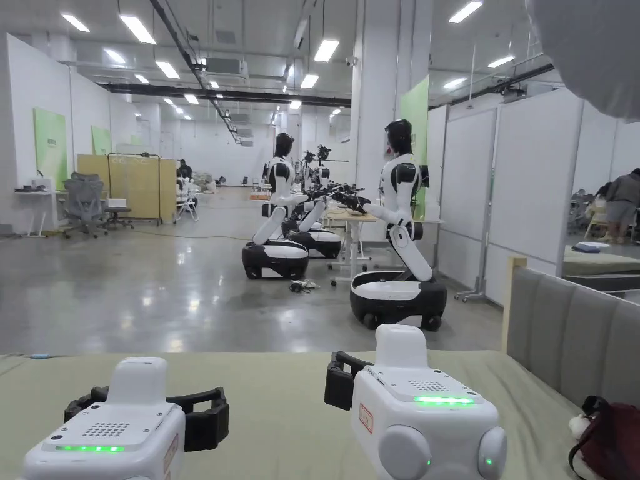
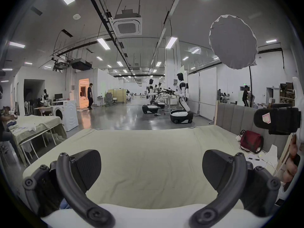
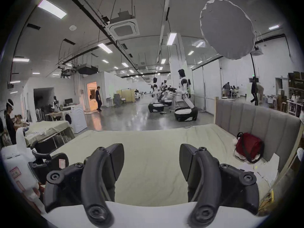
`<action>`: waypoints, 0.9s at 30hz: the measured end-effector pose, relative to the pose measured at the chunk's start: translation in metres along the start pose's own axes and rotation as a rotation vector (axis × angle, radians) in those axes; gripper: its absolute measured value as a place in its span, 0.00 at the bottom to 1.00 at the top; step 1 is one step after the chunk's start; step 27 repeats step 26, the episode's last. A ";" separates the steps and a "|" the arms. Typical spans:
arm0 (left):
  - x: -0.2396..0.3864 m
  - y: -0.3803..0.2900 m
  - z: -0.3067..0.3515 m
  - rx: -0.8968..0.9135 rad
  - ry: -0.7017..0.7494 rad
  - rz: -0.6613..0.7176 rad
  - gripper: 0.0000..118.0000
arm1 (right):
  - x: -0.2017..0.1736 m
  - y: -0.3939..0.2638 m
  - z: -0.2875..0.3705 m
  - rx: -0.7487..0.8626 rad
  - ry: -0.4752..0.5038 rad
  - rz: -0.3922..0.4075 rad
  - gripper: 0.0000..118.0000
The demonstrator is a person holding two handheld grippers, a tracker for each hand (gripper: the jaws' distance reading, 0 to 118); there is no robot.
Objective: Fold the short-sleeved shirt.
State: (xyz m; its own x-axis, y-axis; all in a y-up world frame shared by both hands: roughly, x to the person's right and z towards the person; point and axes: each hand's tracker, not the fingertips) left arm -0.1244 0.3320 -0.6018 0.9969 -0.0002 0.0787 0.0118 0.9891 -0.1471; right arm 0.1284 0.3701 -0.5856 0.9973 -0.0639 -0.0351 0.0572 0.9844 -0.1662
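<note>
Grippers: two. The left gripper (image 2: pixel 152 162) and the right gripper (image 3: pixel 151 159) both hover above the bed (image 2: pixel 148 141).
Left fingers: spread wide apart, with nothing between them.
Right fingers: also apart, with a narrower gap, and they hold nothing.
Shirt: I cannot tell where the short-sleeved shirt lies; under both grippers there is the pale green sheet.
Bed items: one red bag (image 3: pixel 248 147) lies against the grey headboard (image 3: pixel 263 124), with some white papers (image 2: pixel 256 159) near it.
Robots: at least three white humanoid robots (image 1: pixel 400 225) stand on wheeled bases across the glossy floor.
Lamp: one round white diffuser (image 2: pixel 232 42) hangs above the headboard.
Lights: two green strips in the head view, one on top of each gripper.
Writing: each gripper carries a small pink-edged sticker (image 3: pixel 62 163), too small to read.
Left gripper view: a washing machine (image 2: pixel 69 114) stands beside a second covered worktop (image 2: pixel 37 123), and one person walks (image 2: pixel 90 95) far off.
Right gripper view: another person (image 3: pixel 9 121) stands at that worktop.
</note>
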 end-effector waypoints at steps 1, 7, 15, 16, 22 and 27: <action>0.000 -0.001 0.000 -0.001 0.001 0.006 1.00 | 0.000 -0.001 0.001 0.008 0.015 0.002 0.65; -0.001 -0.003 0.000 -0.009 0.003 0.016 1.00 | -0.002 -0.001 0.002 0.008 0.036 0.013 0.65; -0.001 -0.002 0.001 -0.001 0.007 0.016 1.00 | -0.003 -0.002 0.002 0.005 0.017 0.026 0.65; -0.001 -0.002 0.001 0.000 0.007 0.016 1.00 | -0.003 -0.003 0.002 0.006 0.013 0.029 0.65; -0.003 -0.002 0.001 0.000 0.013 0.017 1.00 | 0.003 -0.001 0.003 0.009 0.015 0.004 0.65; -0.003 -0.002 0.003 0.007 0.019 0.027 1.00 | 0.003 -0.007 0.006 0.047 -0.015 0.036 0.65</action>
